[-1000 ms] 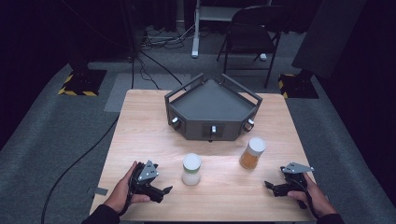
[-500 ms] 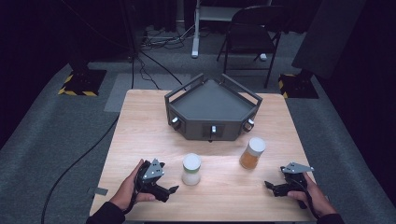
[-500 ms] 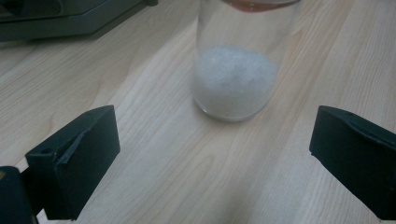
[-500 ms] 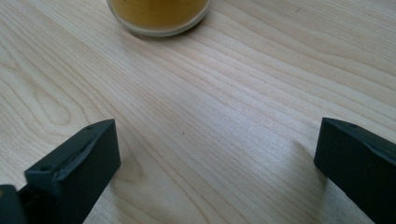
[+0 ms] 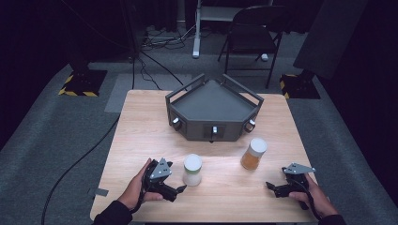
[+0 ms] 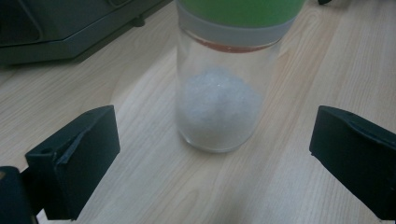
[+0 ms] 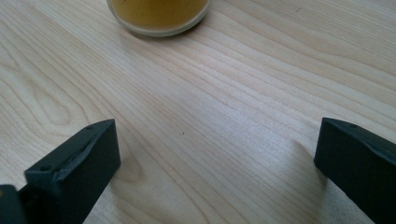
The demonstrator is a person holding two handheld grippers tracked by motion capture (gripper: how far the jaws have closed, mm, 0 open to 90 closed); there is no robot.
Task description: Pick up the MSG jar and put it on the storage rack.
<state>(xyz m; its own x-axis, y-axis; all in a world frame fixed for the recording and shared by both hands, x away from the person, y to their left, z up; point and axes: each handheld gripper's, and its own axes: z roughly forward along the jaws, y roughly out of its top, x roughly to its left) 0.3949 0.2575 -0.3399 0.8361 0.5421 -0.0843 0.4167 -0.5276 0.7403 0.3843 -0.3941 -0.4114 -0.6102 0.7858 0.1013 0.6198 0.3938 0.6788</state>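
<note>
A clear jar with a green lid [image 5: 192, 169] stands upright on the wooden table [image 5: 141, 140], holding white grains [image 6: 218, 105]. My left gripper [image 5: 179, 191] is open just left of it, jaws either side of the jar's line but short of it [image 6: 215, 154]. A second jar with a white lid and amber contents [image 5: 253, 153] stands to the right; its base [image 7: 159, 14] shows at the top of the right gripper view. My right gripper [image 5: 271, 187] rests open near the table's front right, a little way from that jar [image 7: 217, 158].
A dark grey five-sided tray [image 5: 213, 101] with raised rails and small knobs sits at the back middle of the table. Behind the table stand a folding chair [image 5: 253, 37] and cables on the floor. A black cable [image 5: 80, 164] runs off the left side.
My left gripper has slid right, closer to the green-lidded jar. The right gripper and both jars have stayed put.
</note>
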